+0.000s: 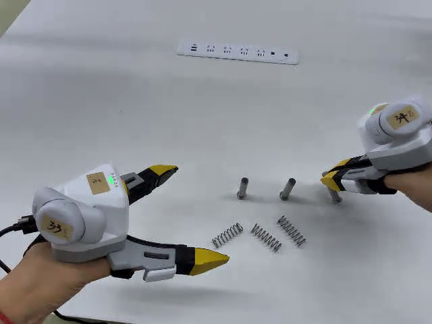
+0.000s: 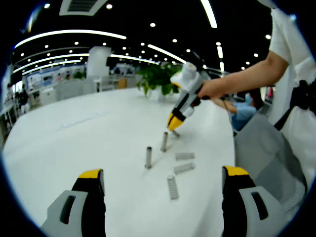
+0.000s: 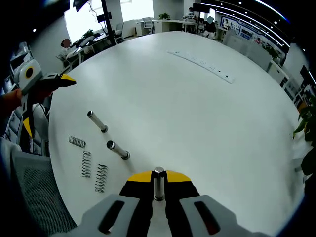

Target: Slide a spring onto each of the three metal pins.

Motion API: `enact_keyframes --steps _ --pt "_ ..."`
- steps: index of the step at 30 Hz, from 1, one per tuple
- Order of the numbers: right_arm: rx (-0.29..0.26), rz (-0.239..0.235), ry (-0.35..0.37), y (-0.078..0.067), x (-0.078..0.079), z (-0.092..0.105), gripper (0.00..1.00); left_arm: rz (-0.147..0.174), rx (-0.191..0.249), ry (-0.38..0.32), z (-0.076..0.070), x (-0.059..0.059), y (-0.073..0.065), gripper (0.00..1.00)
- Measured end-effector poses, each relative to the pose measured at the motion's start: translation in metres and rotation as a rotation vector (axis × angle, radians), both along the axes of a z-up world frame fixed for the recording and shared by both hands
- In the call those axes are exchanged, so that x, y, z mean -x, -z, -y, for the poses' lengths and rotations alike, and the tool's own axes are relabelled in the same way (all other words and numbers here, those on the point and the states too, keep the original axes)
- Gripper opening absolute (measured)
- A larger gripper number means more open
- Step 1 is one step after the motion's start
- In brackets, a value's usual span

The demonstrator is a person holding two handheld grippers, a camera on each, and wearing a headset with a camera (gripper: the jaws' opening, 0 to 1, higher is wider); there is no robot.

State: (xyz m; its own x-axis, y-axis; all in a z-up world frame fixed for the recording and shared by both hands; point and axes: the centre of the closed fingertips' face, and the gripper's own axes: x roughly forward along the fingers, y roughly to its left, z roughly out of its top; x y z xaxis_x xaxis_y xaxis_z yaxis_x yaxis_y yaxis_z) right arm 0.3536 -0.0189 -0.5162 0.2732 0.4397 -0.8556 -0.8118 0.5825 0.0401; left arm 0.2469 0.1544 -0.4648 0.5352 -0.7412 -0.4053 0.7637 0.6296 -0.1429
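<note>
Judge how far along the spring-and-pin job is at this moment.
Done: nothing; all three springs lie loose on the table. In hand: the right claw grips one pin, while the left claw is open and empty. Left: every pin needs its spring.

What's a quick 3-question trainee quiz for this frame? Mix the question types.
1. How many springs lie on the table?
2. True or false: the left gripper is open.
3. The right gripper is: A, open over the springs; B, shut on a pin; C, holding a spring.
Key: 1 three; 2 true; 3 B.
</note>
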Motion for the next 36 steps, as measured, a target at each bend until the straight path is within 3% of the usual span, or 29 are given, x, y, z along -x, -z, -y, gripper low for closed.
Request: enact_keyframes --steps 36 --pt "-0.089 0.065 0.054 -0.010 0.010 0.016 0.09 -0.011 -0.016 0.015 0.002 0.003 0.001 1.00"
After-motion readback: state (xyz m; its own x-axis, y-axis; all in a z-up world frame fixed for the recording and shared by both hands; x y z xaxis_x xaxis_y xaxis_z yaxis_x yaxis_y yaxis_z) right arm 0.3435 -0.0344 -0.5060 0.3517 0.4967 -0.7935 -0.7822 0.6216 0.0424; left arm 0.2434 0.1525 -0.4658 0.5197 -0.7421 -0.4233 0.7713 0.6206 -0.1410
